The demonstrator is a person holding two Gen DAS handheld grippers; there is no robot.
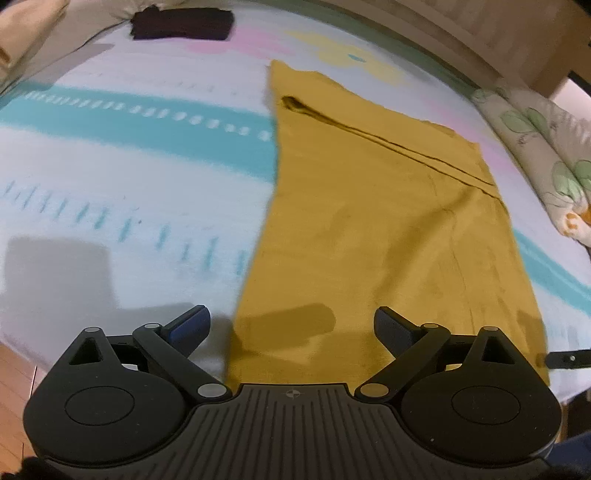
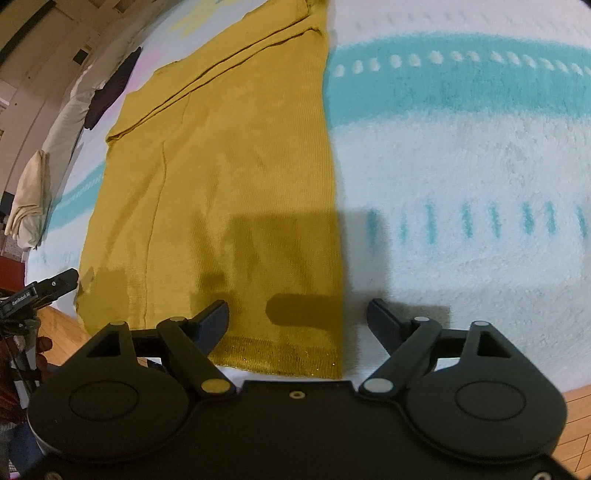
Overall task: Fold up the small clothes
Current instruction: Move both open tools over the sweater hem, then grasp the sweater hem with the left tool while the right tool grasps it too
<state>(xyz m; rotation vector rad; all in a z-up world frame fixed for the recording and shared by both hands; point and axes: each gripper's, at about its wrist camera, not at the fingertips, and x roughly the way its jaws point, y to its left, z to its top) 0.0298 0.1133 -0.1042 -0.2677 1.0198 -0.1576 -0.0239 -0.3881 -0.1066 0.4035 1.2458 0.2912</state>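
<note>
A mustard-yellow knit garment [image 1: 388, 221] lies flat on the bed as a long strip, with a folded seam running across its far part. My left gripper [image 1: 291, 326] hovers open above the garment's near left corner, nothing between its fingers. In the right wrist view the same garment [image 2: 229, 166] fills the left half, its ribbed hem nearest. My right gripper [image 2: 297, 319] is open over the near right corner of the hem, straddling the garment's right edge without gripping it. The tip of the left gripper [image 2: 55, 282] shows at the left edge there.
The bed has a fluffy white blanket [image 1: 110, 166] with teal stripes and pink and yellow patches. A dark folded cloth [image 1: 181, 23] lies at the far side. A floral pillow [image 1: 546, 155] lies to the right, beige bedding [image 2: 31, 195] to the left. Wooden floor [image 2: 576, 410] borders the bed's near edge.
</note>
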